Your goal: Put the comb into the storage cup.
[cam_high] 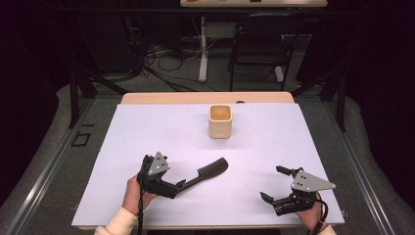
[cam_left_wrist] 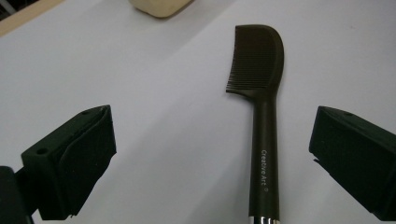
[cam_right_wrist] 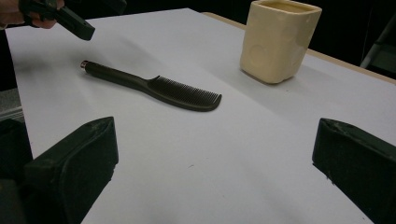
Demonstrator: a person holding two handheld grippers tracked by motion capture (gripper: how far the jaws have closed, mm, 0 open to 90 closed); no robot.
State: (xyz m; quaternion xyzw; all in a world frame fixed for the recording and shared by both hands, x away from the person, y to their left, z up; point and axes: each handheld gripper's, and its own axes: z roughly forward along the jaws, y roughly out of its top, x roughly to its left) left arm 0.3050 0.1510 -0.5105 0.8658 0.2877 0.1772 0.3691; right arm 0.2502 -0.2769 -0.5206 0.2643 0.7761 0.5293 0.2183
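- The right gripper (cam_high: 274,183) is held low over the near right part of the white sheet (cam_high: 274,132), with its jaws spread wide and nothing between them.
- The left gripper (cam_high: 171,188) is held at the near left, just above the handle end of the comb (cam_high: 208,172); its jaws are also spread wide, with nothing clasped.
- In the left gripper view, the comb (cam_left_wrist: 262,116) is seen lying flat on the sheet between the two open jaws, nearer the right one, untouched, with its teeth pointing left.
- In the right gripper view, the comb (cam_right_wrist: 154,87) is seen well ahead of the jaws, with the left gripper (cam_right_wrist: 60,16) hanging over its metal-tipped handle end.
- Farther back, near the middle of the sheet, a cream cup (cam_high: 219,121) is stood upright, well apart from the comb.
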